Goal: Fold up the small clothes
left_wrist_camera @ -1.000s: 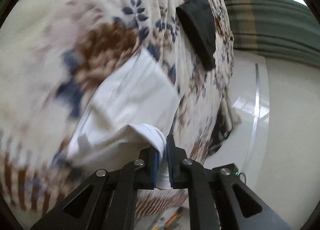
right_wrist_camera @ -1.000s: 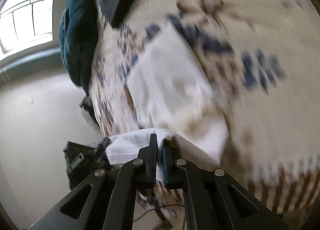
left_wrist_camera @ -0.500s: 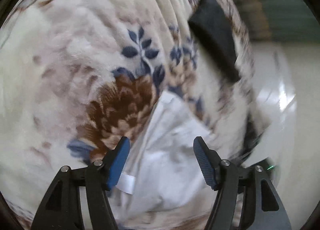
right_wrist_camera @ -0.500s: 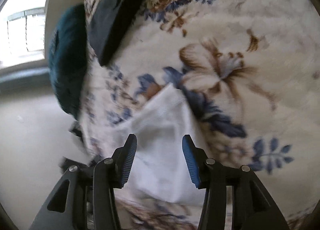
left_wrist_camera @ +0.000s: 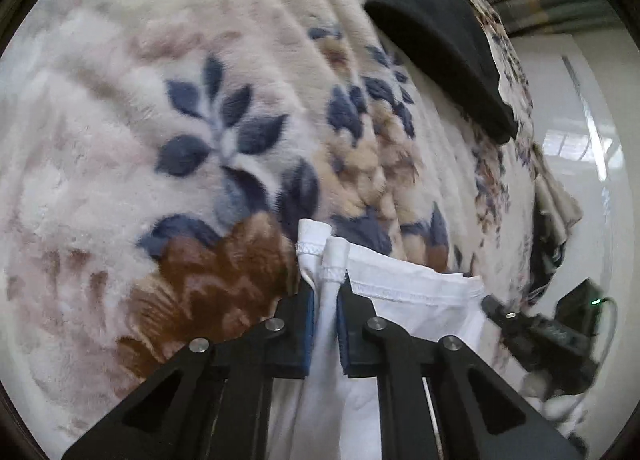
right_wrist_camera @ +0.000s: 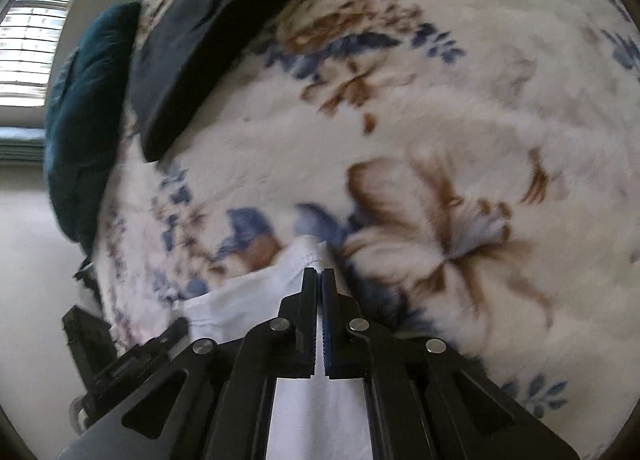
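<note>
both grippers pinching the white garment

the left gripper (left_wrist_camera: 325, 310) was clenched on a bunched fold of the white garment (left_wrist_camera: 416, 300), its blue pads (left_wrist_camera: 308, 334) pressing the cloth from both sides. two hemmed corners stuck up just past the fingertips, stitching visible along the edge. the right gripper (right_wrist_camera: 319, 302) was also clamped on the garment (right_wrist_camera: 248, 296), its jaws nearly touching with only a thin layer of cloth between them, and a small rumpled tip poked out ahead of the tips.

no writing or brand could be read anywhere; the garment showed no label in either view.

much of the garment was hidden: in both views it ran down under the gripper bodies and out of the bottom of the frame, so its shape and how it was folded could not be made out. its far edge lay on the blanket (left_wrist_camera: 160, 107), a plush cream cover with blue leaves and brown flowers, which filled most of both views (right_wrist_camera: 460, 107).

a folded black cloth (left_wrist_camera: 440, 31) lay on the blanket well apart from the garment, near the blanket's edge; the right view showed it too (right_wrist_camera: 200, 43), with a teal cloth (right_wrist_camera: 84, 119) beside it hanging over the side. dark equipment with a green light (left_wrist_camera: 560, 332) sat low beyond the blanket's edge, blurred and hard to identify. a window (right_wrist_camera: 32, 39) showed at the upper left of the right view, cut off by the lens rim.
</note>
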Tool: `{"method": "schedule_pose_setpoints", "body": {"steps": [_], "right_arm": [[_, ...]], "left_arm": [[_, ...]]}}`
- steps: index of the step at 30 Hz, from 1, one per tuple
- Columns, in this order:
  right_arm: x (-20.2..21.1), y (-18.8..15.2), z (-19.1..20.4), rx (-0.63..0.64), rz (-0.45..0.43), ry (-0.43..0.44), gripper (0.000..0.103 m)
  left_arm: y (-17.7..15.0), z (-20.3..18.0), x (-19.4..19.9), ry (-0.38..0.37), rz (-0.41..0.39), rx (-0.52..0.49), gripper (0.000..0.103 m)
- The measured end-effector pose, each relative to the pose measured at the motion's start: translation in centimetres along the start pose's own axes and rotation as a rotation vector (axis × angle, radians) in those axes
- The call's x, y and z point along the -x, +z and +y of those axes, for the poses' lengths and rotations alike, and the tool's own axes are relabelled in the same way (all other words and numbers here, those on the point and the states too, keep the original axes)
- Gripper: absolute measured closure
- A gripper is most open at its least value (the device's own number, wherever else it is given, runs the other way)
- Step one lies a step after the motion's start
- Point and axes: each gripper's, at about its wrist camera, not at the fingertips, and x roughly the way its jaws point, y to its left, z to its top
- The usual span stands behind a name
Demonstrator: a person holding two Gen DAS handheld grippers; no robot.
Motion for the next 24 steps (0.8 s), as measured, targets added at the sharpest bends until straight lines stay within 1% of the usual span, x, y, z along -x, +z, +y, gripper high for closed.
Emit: {"method": "schedule_pose_setpoints", "body": {"steps": [2, 3, 4, 5, 6, 7, 8, 9, 10, 12, 13, 14, 16, 19, 20, 21, 22, 23, 24], "right_arm": [[-0.4, 0.0, -0.5, -0.002, 0.038, -0.012, 0.100], [-0.3, -0.1, -0.8, -0.009, 0.058, -0.008, 0.100], [0.0, -0.3, -1.3, -0.018, 0.078, 0.000, 0.098], [0.5, -0.6, -1.8, -0.020, 0.092, 0.002, 0.092], [1.0, -1.1, -2.2, -0.019, 0.102, 0.006, 0.080], [1.7, -1.7, -2.6, -0.018, 0.111, 0.015, 0.072], [2.3, -2.5, -3.2, -0.016, 0.125, 0.029, 0.060], [2.8, -3.3, -3.7, -0.014, 0.143, 0.046, 0.058], [3.2, -4.2, -4.2, -0.010, 0.166, 0.058, 0.058], [3.6, -6.3, -4.9, 0.016, 0.222, 0.060, 0.056], [3.6, -7.3, -5.1, 0.035, 0.248, 0.056, 0.054], [3.4, -8.3, -5.3, 0.055, 0.271, 0.052, 0.053], [2.8, -9.9, -5.6, 0.073, 0.312, 0.053, 0.053], [1.3, -12.0, -6.0, 0.112, 0.373, 0.031, 0.053], [1.0, -12.4, -6.0, 0.125, 0.383, 0.024, 0.053], [0.7, -12.8, -6.0, 0.133, 0.388, 0.022, 0.056], [0.5, -13.1, -6.0, 0.137, 0.387, 0.023, 0.065], [0.6, -13.3, -5.8, 0.152, 0.367, 0.016, 0.091], [0.7, -13.4, -5.6, 0.170, 0.353, -0.003, 0.098]], "left_arm": [[0.2, 1.3, 0.6, -0.072, 0.032, 0.074, 0.088], [0.0, 1.7, 1.1, -0.097, 0.037, 0.096, 0.078], [-0.3, 2.3, 2.0, -0.118, 0.031, 0.113, 0.073], [-1.0, 2.9, 3.3, -0.133, 0.019, 0.124, 0.063], [-2.1, 3.6, 4.6, -0.157, 0.004, 0.128, 0.055], [-2.8, 3.8, 5.3, -0.169, -0.003, 0.126, 0.052], [-4.3, 4.3, 6.3, -0.171, -0.008, 0.112, 0.052], [-5.4, 4.5, 6.9, -0.164, -0.002, 0.098, 0.052], [-7.2, 4.9, 7.3, -0.148, 0.021, 0.076, 0.052], [-9.5, 5.1, 7.3, -0.120, 0.047, 0.050, 0.052], [-11.1, 5.3, 7.0, -0.116, 0.075, 0.032, 0.052], [-11.9, 5.3, 6.6, -0.108, 0.094, 0.023, 0.052], [-13.5, 5.2, 5.7, -0.093, 0.117, 0.001, 0.052], [-14.5, 4.3, 5.0, -0.075, 0.108, -0.052, 0.055], [-14.7, 3.8, 4.7, -0.058, 0.100, -0.079, 0.074], [-14.8, 3.4, 4.4, -0.050, 0.101, -0.091, 0.096], [-14.9, 3.0, 4.1, -0.031, 0.102, -0.102, 0.096], [-14.9, 2.8, 4.1, -0.020, 0.096, -0.104, 0.096], [-14.9, 2.7, 4.2, -0.025, 0.093, -0.106, 0.097]]}}
